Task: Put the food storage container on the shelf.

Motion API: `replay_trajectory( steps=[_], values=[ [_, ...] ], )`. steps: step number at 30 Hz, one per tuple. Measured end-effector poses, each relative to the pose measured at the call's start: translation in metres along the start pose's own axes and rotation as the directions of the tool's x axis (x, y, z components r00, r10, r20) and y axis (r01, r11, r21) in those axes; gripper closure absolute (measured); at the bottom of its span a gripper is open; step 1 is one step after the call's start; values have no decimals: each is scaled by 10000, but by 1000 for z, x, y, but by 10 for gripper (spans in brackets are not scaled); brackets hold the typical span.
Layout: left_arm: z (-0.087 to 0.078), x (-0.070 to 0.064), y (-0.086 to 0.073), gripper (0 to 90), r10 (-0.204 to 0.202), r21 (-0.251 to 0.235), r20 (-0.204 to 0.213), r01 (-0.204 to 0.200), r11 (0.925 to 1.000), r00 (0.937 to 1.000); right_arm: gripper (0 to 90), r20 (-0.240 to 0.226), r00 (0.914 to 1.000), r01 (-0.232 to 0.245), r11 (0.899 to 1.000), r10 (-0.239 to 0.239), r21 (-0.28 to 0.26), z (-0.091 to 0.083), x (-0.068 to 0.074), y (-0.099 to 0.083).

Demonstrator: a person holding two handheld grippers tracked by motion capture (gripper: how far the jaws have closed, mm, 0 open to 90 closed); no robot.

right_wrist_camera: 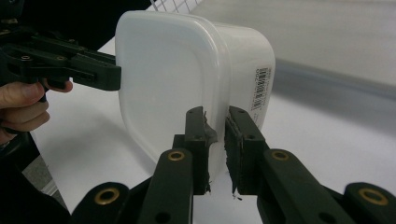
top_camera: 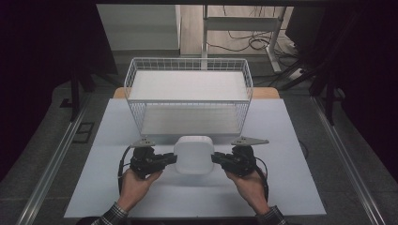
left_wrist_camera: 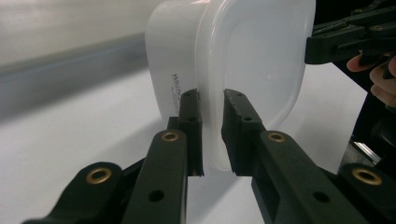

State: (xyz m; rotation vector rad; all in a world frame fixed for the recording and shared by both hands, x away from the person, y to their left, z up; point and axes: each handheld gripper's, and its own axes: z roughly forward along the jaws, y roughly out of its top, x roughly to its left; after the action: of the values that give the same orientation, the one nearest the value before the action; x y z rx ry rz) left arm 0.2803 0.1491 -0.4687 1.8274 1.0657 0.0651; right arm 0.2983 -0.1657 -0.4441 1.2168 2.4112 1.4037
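A white lidded plastic container (top_camera: 194, 154) sits between my two grippers, just in front of the wire basket (top_camera: 187, 60). My left gripper (top_camera: 174, 158) is shut on the container's left rim, and my right gripper (top_camera: 213, 158) is shut on its right rim. In the left gripper view the jaws (left_wrist_camera: 211, 98) pinch the lid's edge of the container (left_wrist_camera: 252, 60), with the other gripper (left_wrist_camera: 336, 42) on the far side. The right gripper view has its jaws (right_wrist_camera: 216, 114) clamped on the container's (right_wrist_camera: 163, 79) rim, a barcode label (right_wrist_camera: 259, 88) on its side. I cannot tell whether it touches the table.
The white wire basket stands empty at the back of the white tabletop (top_camera: 281, 187), its open top facing up. Dark floor, metal rails and cables surround the table. Bare tabletop lies left, right and in front of the hands.
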Motion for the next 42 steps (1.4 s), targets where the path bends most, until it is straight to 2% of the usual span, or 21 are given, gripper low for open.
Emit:
replay_trajectory(
  steps=[19, 30, 35, 42],
  values=[
    [-33, -9, 63, 788, 716, -756, -716, -769, 9942, 9949, 789, -75, 9982, 584, 9937, -594, -953, -10, 4, 62],
    [-52, -14, 111, 787, 979, -1184, -1200, -1122, 9866, 9879, 783, 89, 9957, 928, 9863, -925, -1366, -21, 7, 112],
    [-59, -13, 131, 788, 1039, -1343, -1209, -1199, 9837, 9872, 781, 240, 9944, 1052, 9808, -1027, -1645, -24, 8, 135],
    [-66, -5, 155, 791, 937, -1531, -1023, -1087, 9822, 9903, 778, 455, 9934, 1121, 9769, -1055, -1819, -25, 8, 163]
  ],
)
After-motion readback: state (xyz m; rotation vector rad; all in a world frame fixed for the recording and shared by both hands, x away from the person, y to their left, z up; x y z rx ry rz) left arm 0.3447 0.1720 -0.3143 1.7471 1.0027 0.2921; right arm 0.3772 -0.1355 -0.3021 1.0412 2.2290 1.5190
